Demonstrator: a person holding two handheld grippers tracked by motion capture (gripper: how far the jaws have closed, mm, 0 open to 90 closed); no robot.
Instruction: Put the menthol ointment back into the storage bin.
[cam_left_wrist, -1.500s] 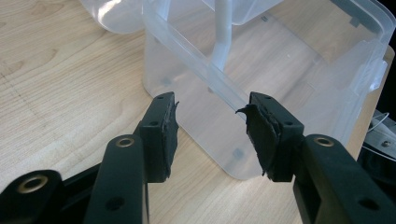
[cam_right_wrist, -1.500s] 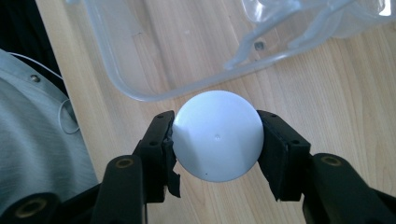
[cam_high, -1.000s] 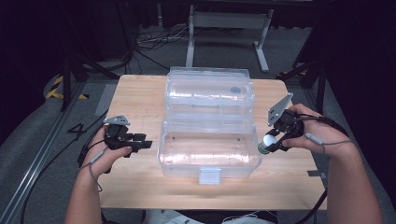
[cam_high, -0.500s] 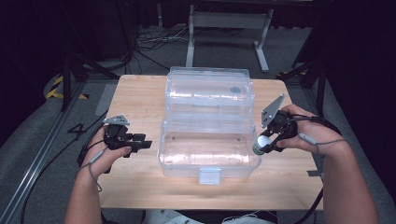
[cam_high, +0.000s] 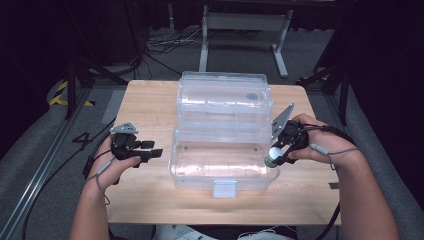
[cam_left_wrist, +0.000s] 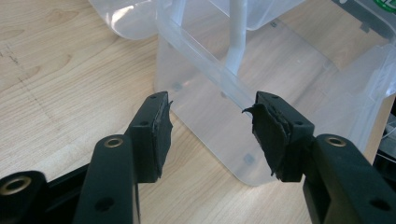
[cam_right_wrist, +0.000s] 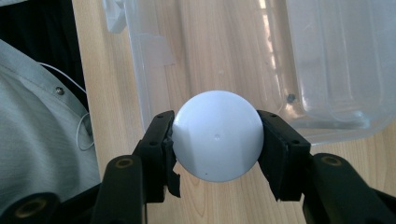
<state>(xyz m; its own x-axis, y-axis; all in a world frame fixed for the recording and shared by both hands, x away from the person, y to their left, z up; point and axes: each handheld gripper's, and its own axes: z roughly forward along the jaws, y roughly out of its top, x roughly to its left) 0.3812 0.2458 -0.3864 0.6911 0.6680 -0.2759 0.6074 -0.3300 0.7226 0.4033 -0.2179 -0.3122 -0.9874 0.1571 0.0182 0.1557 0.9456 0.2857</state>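
- Jaws of the right gripper (cam_right_wrist: 215, 144) are clamped on a white ball (cam_right_wrist: 215, 141), one black pad on each side of it; the ball is fully between them and does not touch the tabletop.
- From the high view, the right gripper (cam_high: 274, 156) holds the white ball (cam_high: 272, 154) at the right end of the clear plastic box (cam_high: 222, 167), over the box's right wall, toward the right edge of the tabletop (cam_high: 150, 200).
- Jaws of the left gripper (cam_left_wrist: 210, 126) are spread apart with nothing between them; they point at the left wall of the clear plastic box (cam_left_wrist: 261, 84).
- On the high view the left gripper (cam_high: 152, 150) is near the left edge of the tabletop, just beside the box but not touching it.
- The box stands at the middle of the tabletop, with a small white latch (cam_high: 224, 188) on its wall facing the near edge.
- Its clear lid (cam_high: 223, 97) is open and lies behind it, toward the far edge of the tabletop.
- Beyond the far edge, a grey metal stand (cam_high: 245, 25) and black cables (cam_high: 165, 45) are on the floor.
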